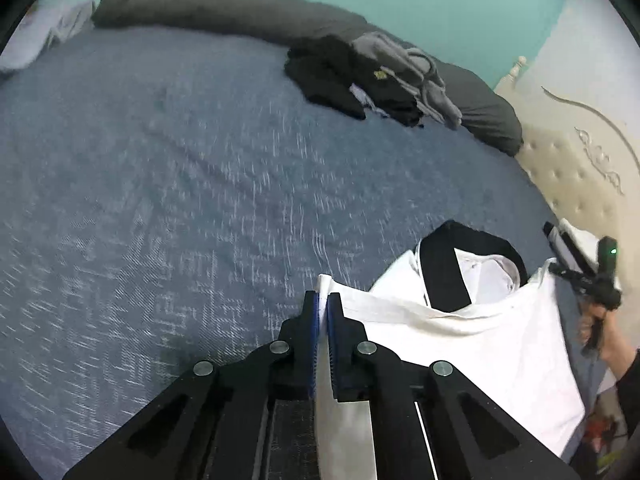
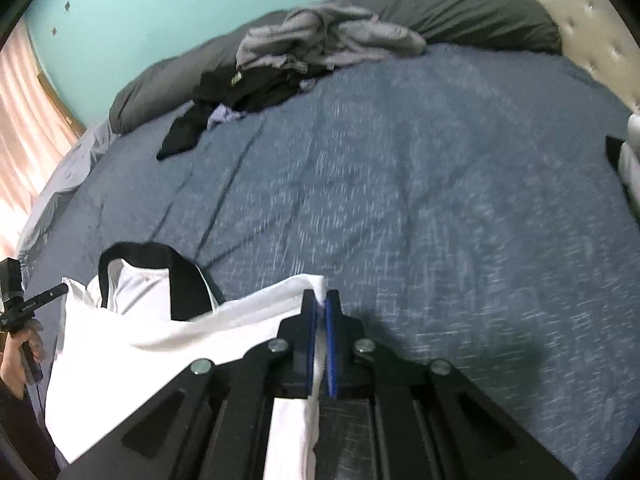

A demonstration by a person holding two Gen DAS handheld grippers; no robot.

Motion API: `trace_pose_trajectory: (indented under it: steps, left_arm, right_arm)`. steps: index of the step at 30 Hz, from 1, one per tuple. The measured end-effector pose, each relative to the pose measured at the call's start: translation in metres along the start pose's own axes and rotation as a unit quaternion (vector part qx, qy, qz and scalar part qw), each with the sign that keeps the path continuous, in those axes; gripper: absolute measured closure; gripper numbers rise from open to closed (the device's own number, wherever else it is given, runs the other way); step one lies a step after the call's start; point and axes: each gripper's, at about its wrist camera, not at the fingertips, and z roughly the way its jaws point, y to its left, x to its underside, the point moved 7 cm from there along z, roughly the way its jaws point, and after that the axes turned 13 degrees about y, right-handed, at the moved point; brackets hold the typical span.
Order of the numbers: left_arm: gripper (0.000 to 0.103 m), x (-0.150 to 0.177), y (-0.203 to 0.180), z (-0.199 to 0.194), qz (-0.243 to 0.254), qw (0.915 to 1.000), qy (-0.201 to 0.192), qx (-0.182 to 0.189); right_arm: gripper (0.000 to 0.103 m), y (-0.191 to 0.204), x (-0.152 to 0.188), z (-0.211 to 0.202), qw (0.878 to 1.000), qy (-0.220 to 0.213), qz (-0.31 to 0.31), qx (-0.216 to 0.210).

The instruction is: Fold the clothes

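Left hand-held gripper and right hand-held gripper each clamp white shirt corners (black collar); blue bed wide open ahead, clothes pile far edge.

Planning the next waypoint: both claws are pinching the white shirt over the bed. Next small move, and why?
Probably lower both claws together and lay the white shirt flat on the blue bedspread. The left claw and right claw each pinch a top corner, so the shirt hangs between them, collar up, with bare bedspread just ahead. The clothes pile lies far off, so nothing seems in the way.
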Motion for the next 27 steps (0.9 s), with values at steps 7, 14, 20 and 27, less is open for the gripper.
trace_pose_trajectory:
  steps: [7,14,20,27]
  left_arm:
    - [0.099,-0.015,0.002,-0.019,-0.017,0.9994,-0.031,0.002]
    - [0.099,-0.034,-0.005,-0.010,-0.006,0.9994,-0.033,-0.011]
    - [0.099,-0.034,0.005,0.019,-0.011,0.9995,-0.005,-0.029]
    - [0.097,-0.027,0.006,0.037,-0.013,0.9993,0.018,-0.030]
  right_arm:
    - [0.099,-0.012,-0.006,-0.017,0.999,-0.026,0.022,-0.001]
    - [0.099,-0.018,-0.014,-0.006,0.999,-0.025,0.032,0.011]
    - [0.099,-0.022,-0.018,0.021,0.999,0.007,0.037,0.029]
    - [0.099,-0.025,-0.014,0.051,0.997,0.046,0.058,0.035]
